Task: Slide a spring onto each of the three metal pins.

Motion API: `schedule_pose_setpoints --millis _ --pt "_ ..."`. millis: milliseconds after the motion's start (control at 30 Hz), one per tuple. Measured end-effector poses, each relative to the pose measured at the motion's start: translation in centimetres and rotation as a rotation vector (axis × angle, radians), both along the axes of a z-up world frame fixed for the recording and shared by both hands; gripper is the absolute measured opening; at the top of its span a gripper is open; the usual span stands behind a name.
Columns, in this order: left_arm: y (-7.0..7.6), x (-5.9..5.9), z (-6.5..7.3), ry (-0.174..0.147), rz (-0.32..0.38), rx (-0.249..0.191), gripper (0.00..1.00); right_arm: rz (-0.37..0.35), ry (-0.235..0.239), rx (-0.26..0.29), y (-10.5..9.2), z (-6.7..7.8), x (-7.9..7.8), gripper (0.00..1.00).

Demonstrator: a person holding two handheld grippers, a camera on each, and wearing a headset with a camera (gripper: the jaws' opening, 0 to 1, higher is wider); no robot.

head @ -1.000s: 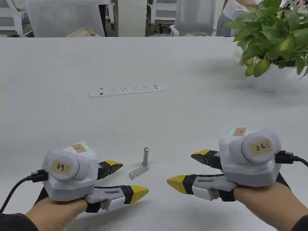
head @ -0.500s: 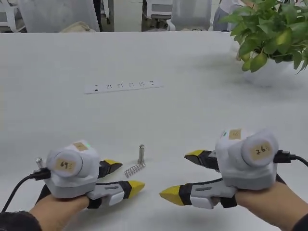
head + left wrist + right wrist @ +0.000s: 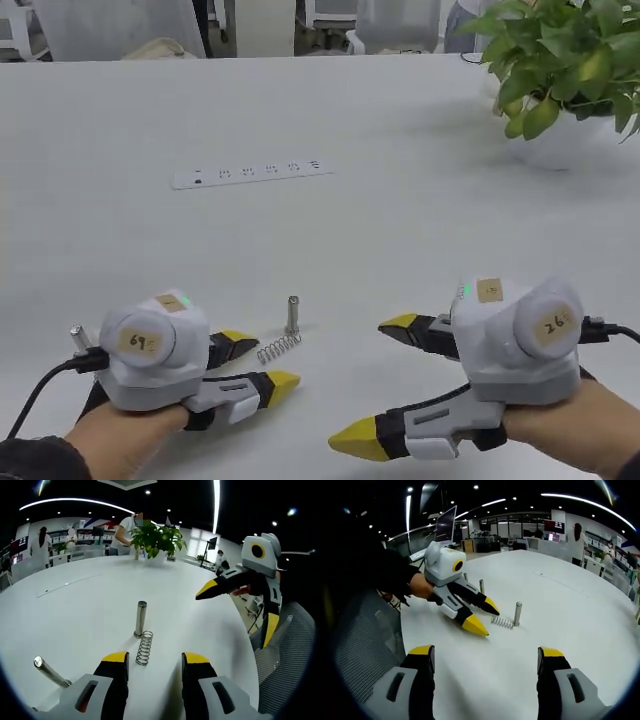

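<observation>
The spring [image 3: 279,347] lies on its side on the white worktop [image 3: 400,230], not on any pin. One end sits just beside the foot of an upright pin [image 3: 293,314]. In the left gripper view the spring runs from that foot back toward the camera, between the lines of the two jaws and just ahead of their yellow tips.

The left gripper [image 3: 265,362] is held low over the worktop, pointing at the spring from the person's left. Its jaws stand apart with nothing between them, and the nearer tip is just beside the spring but does not touch it.

The right gripper [image 3: 372,382] is held on the other side, well apart from the spring. Its jaws are spread wide — wider than the left pair — and they too are empty. In the right gripper view the spring and pin lie ahead of the gap, with the left gripper reaching in beside them.

A second pin [image 3: 78,338] stands behind the left gripper's body, near its cable. It looks tilted in the left gripper view, which may be the lens.

Farther back on the worktop lies a white power strip [image 3: 250,172]. At the far right corner a leafy plant [image 3: 560,60] stands in a white pot [image 3: 570,140].
</observation>
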State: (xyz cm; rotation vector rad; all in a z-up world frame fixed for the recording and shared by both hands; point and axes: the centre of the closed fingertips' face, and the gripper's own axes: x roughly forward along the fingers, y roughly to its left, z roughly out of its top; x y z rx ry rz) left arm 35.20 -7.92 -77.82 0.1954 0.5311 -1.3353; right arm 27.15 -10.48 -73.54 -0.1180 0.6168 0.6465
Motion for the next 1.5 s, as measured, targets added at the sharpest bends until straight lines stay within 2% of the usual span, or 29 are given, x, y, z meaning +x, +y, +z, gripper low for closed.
schedule_pose_setpoints --millis 200,267,467,633,667,900,1033,1067,1167,1200,1233,1500 --pt "-0.1 0.0 -0.2 -0.002 -0.004 0.009 0.34 0.009 0.007 0.023 0.3 -0.1 -0.1 0.91" --pt "-0.1 -0.1 -0.2 0.0 -0.004 0.01 0.33 0.007 -0.001 0.047 0.4 0.1 0.0 0.94" --pt "-0.3 -0.2 -0.3 0.007 -0.003 0.009 0.3 0.005 0.009 0.042 0.3 -0.2 -0.1 0.93" --pt "-0.3 0.3 -0.4 0.002 0.022 0.009 0.23 0.001 0.007 0.057 0.4 0.0 -0.1 0.93" --pt "-0.2 0.4 -0.4 -0.01 0.028 0.015 0.22 0.0 0.008 0.057 0.4 -0.1 0.0 0.93" --pt "-0.1 0.6 -0.5 -0.027 0.031 0.024 0.11 -0.005 0.008 0.06 0.3 -0.1 -0.1 0.93" --pt "0.0 0.9 -0.8 -0.06 0.033 0.037 0.05 -0.004 0.01 0.059 0.4 -0.1 -0.1 0.93" --pt "0.0 0.8 -0.8 -0.056 0.032 0.038 0.04 -0.004 0.01 0.059 0.4 -0.1 -0.2 0.93" --pt "0.0 0.8 -0.7 -0.069 0.026 0.04 0.03 -0.004 0.01 0.059 0.4 0.0 -0.2 0.92" --pt "0.0 0.7 -0.7 -0.095 0.011 0.045 0.03 -0.004 0.009 0.059 0.4 0.0 -0.2 0.92" --pt "0.0 0.6 -0.8 -0.102 0.002 0.049 0.03 -0.005 0.011 0.059 0.4 -0.1 -0.2 0.92" --pt "0.0 0.5 -0.7 -0.141 -0.025 0.06 0.03 -0.005 0.013 0.056 0.4 -0.2 -0.2 0.92"
